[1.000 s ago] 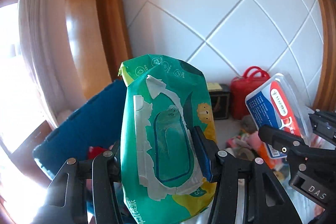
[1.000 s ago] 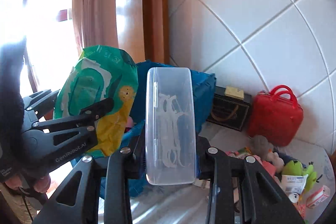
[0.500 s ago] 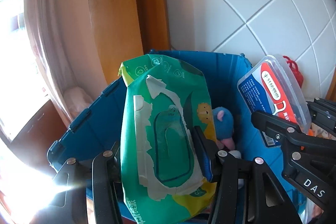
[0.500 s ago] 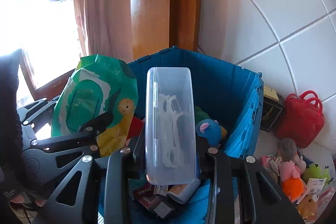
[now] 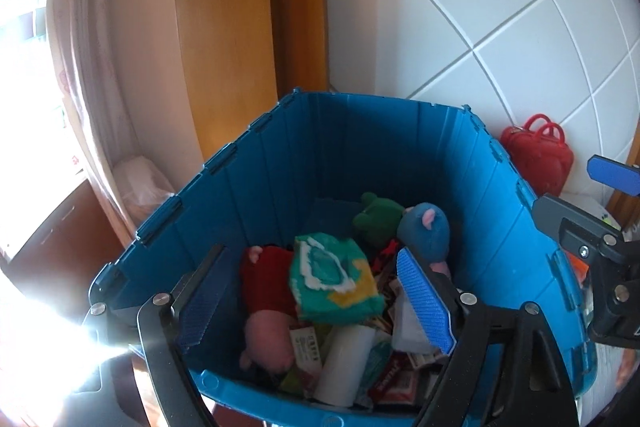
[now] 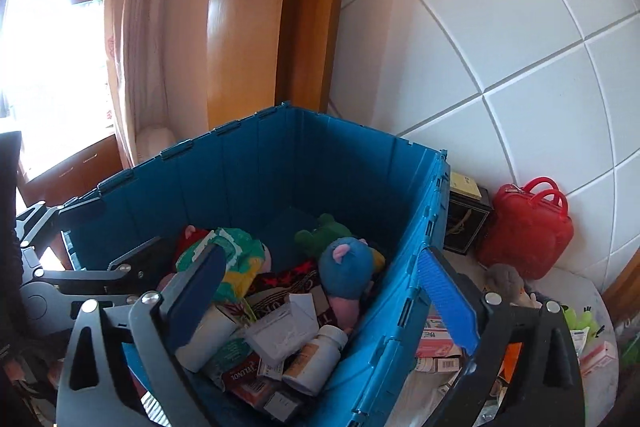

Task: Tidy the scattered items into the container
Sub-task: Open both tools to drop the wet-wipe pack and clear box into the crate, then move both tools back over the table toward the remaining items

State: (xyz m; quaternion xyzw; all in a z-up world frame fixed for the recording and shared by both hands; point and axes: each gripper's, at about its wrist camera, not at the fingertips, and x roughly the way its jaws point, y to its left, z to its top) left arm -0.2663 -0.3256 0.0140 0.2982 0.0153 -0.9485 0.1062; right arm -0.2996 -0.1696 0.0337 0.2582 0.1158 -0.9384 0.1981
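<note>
Wipes first: the green soft-plastic pack of wet wipes [image 5: 334, 277] lies inside the deep blue plastic crate [image 5: 360, 147], on top of the heap, straight ahead of and below our left tongs [image 5: 316, 301], its long axis running roughly away from us along the fingers. The clear plastic box of floss picks [image 6: 282, 337] lies in the same crate, low and to the left of our right tongs [image 6: 324, 301], tilted among a white pill bottle [image 6: 316, 357] and flat cartons. Around them sit a blue plush toy [image 6: 346, 267], a green plush frog [image 6: 320, 237] and a red-and-pink plush [image 5: 266, 307].

Both tongs stand wide apart and grip nothing; we see no contact between the blue pads and anything in the crate. The left tongs hang over the crate's near-left corner, and the right tongs straddle its right wall, one finger over the inside, the other outside.

What the next reach turns on, as we judge it, is the loose clutter that lies to the right of the right tongs, outside the crate: small cartons [image 6: 438, 349], a grey plush [image 6: 506, 281] and a red hard-shell handbag [image 6: 528, 231] against the tiled wall. Our right hand is plainly the nearer one to it.
</note>
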